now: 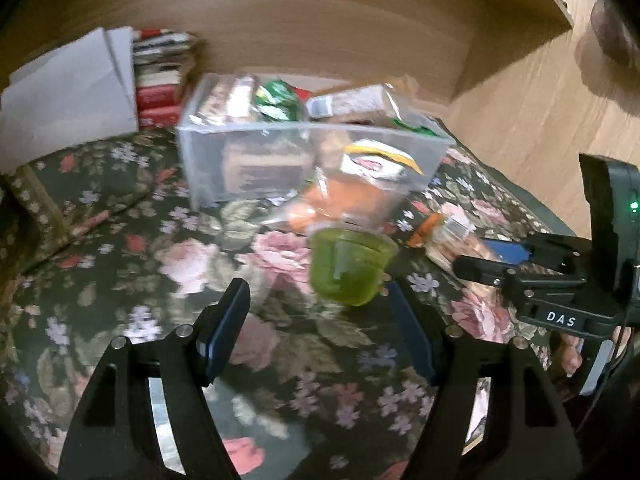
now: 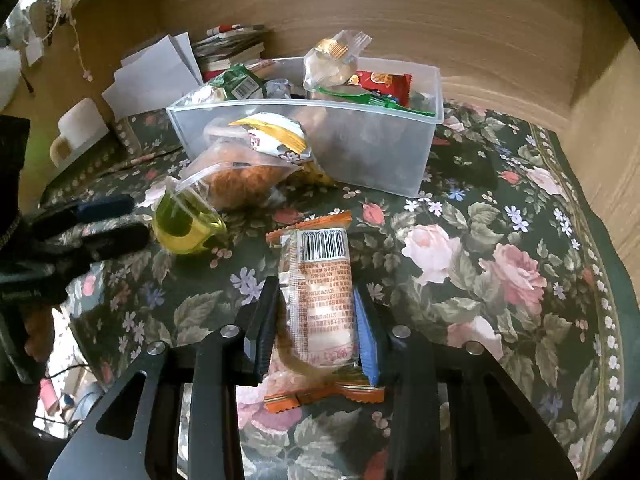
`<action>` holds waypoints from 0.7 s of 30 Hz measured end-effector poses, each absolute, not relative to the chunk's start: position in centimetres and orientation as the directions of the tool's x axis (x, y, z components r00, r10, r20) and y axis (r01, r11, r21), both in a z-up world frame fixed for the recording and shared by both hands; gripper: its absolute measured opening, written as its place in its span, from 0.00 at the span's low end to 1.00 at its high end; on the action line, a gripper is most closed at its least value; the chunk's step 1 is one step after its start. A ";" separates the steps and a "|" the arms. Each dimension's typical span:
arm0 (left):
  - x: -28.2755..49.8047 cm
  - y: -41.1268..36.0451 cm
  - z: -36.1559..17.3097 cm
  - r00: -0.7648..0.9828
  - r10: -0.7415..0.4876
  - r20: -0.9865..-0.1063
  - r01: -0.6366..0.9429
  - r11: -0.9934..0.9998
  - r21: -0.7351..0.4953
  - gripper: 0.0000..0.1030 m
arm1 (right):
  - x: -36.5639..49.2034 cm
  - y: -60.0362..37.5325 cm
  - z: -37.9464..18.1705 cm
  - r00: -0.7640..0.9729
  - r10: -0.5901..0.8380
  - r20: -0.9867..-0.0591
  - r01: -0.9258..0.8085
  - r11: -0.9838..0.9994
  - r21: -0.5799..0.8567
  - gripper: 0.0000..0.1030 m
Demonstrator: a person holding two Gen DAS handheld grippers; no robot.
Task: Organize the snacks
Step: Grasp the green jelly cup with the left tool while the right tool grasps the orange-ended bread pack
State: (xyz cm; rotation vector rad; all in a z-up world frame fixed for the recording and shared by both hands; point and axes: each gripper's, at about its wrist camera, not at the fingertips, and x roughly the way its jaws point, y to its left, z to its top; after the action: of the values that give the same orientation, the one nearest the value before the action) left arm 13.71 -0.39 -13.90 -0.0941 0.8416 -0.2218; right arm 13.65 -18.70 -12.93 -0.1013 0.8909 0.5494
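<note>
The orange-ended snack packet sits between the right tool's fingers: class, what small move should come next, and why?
Probably lift the orange-ended snack packet slightly off the floral cloth. The right tool is shut on its sides, and the clear box of snacks stands just beyond, so raising it clears the way to carry it over the rim.

Motion blur is smearing the green jelly cup (image 1: 347, 270) and clear bin (image 1: 280, 160) in the left wrist view; bin walls are hiding lower snacks
</note>
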 end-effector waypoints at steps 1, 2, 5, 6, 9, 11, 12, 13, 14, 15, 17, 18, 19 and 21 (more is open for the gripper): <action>13.9 -0.7 -14.1 0.639 -0.234 -0.732 0.161 0.972 -0.170 0.69 | 13.7 -18.7 -13.0 0.503 0.412 -0.760 -0.491 0.860 0.141 0.33; 14.3 -1.2 -14.4 0.632 -0.235 -0.739 0.165 0.972 -0.168 0.69 | 13.7 -18.6 -13.1 0.504 0.410 -0.760 -0.488 0.861 0.142 0.36; 15.3 -2.4 -15.1 0.616 -0.232 -0.753 0.175 0.972 -0.156 0.69 | 13.8 -18.5 -13.4 0.510 0.416 -0.753 -0.482 0.863 0.150 0.41; 15.7 -2.7 -15.3 0.614 -0.229 -0.756 0.176 0.973 -0.151 0.67 | 13.8 -18.4 -13.4 0.516 0.415 -0.750 -0.483 0.864 0.146 0.41; 16.6 -3.3 -15.8 0.606 -0.221 -0.764 0.177 0.974 -0.141 0.57 | 13.7 -18.3 -13.5 0.527 0.419 -0.739 -0.482 0.864 0.146 0.41; 16.8 -3.6 -15.9 0.619 -0.200 -0.760 0.168 0.978 -0.121 0.54 | 13.7 -18.4 -13.5 0.535 0.419 -0.734 -0.477 0.867 0.147 0.34; 16.9 -3.5 -15.9 0.622 -0.196 -0.759 0.163 0.979 -0.120 0.47 | 13.7 -18.6 -13.5 0.534 0.423 -0.732 -0.473 0.867 0.156 0.31; 16.9 -3.5 -15.9 0.625 -0.190 -0.757 0.154 0.981 -0.119 0.44 | 13.8 -18.8 -13.4 0.531 0.434 -0.728 -0.472 0.865 0.171 0.30; 16.8 -3.3 -15.9 0.623 -0.202 -0.756 0.156 0.979 -0.133 0.44 | 13.8 -19.1 -13.4 0.533 0.440 -0.723 -0.469 0.865 0.180 0.30; 16.8 -3.3 -15.8 0.623 -0.205 -0.755 0.154 0.978 -0.138 0.44 | 13.7 -19.3 -13.2 0.542 0.439 -0.716 -0.462 0.868 0.182 0.30; 16.3 -3.1 -15.6 0.628 -0.204 -0.751 0.152 0.979 -0.138 0.44 | 13.6 -19.6 -12.7 0.558 0.441 -0.703 -0.457 0.871 0.183 0.30; 16.0 -3.0 -15.5 0.632 -0.201 -0.749 0.152 0.979 -0.134 0.44 | 13.5 -19.7 -12.3 0.568 0.443 -0.694 -0.455 0.871 0.185 0.30; 15.8 -2.9 -15.3 0.635 -0.199 -0.747 0.151 0.980 -0.133 0.44 | 13.5 -19.8 -12.0 0.575 0.445 -0.686 -0.455 0.871 0.184 0.30; 15.2 -2.6 -14.6 0.648 -0.199 -0.735 0.147 0.980 -0.136 0.44 | 13.3 -20.0 -11.3 0.593 0.445 -0.671 -0.454 0.873 0.179 0.30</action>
State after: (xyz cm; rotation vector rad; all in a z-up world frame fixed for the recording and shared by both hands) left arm 15.21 -2.56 -14.57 -0.0656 0.8434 -0.1970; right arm 13.31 -19.96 -11.29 -0.0114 0.7763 0.5224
